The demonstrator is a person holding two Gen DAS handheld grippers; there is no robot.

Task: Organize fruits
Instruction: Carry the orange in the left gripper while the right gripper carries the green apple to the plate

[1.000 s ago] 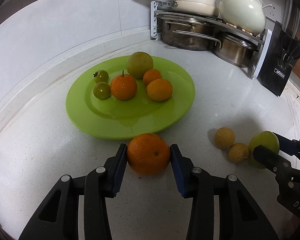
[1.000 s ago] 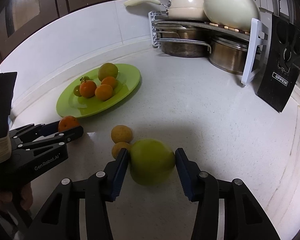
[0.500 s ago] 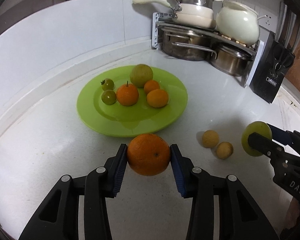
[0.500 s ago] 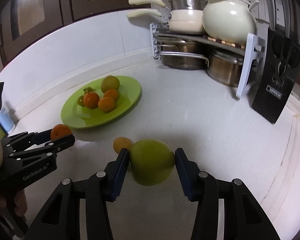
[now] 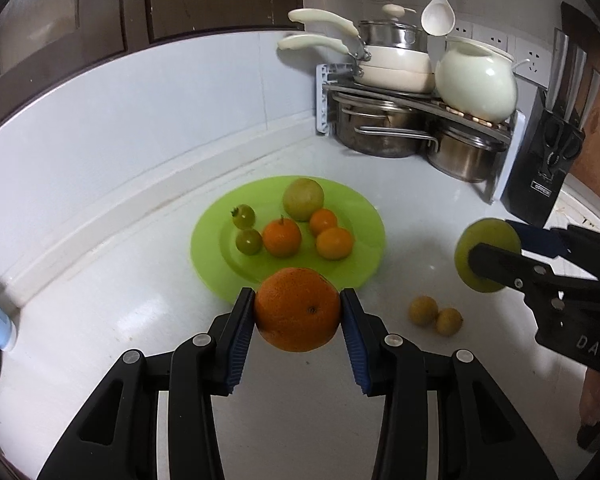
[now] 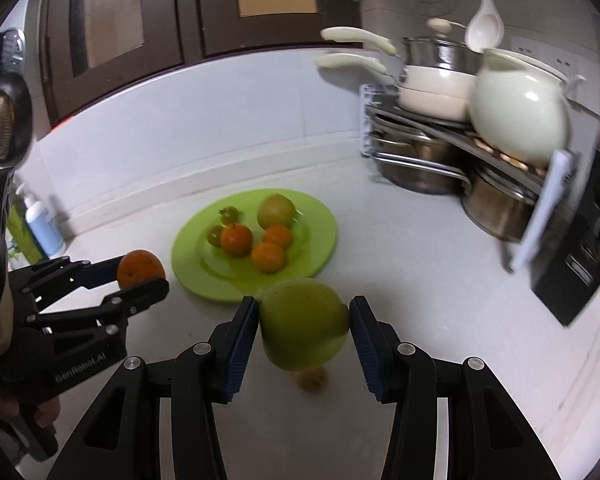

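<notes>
My left gripper [image 5: 298,314] is shut on a large orange [image 5: 297,309] and holds it in the air in front of the green plate [image 5: 364,252]. My right gripper [image 6: 304,326] is shut on a green apple [image 6: 302,326], also lifted off the counter. The plate [image 6: 316,248] carries a greenish-yellow fruit [image 5: 303,199], three oranges and two small green tomatoes. Two small yellow fruits [image 5: 435,315] lie on the counter to the right of the plate. In the right wrist view one of them [image 6: 311,378] peeks out below the apple.
A rack with steel pots, cream pans and a white pot [image 5: 476,80] fills the back right corner. A black knife block [image 5: 544,168] stands beside it. A soap bottle [image 6: 44,228] stands by the wall at the left. White counter lies in front of the plate.
Both grippers have risen with their fruits, so the plate and the counter look farther away. The small yellow fruits stay on the counter.
</notes>
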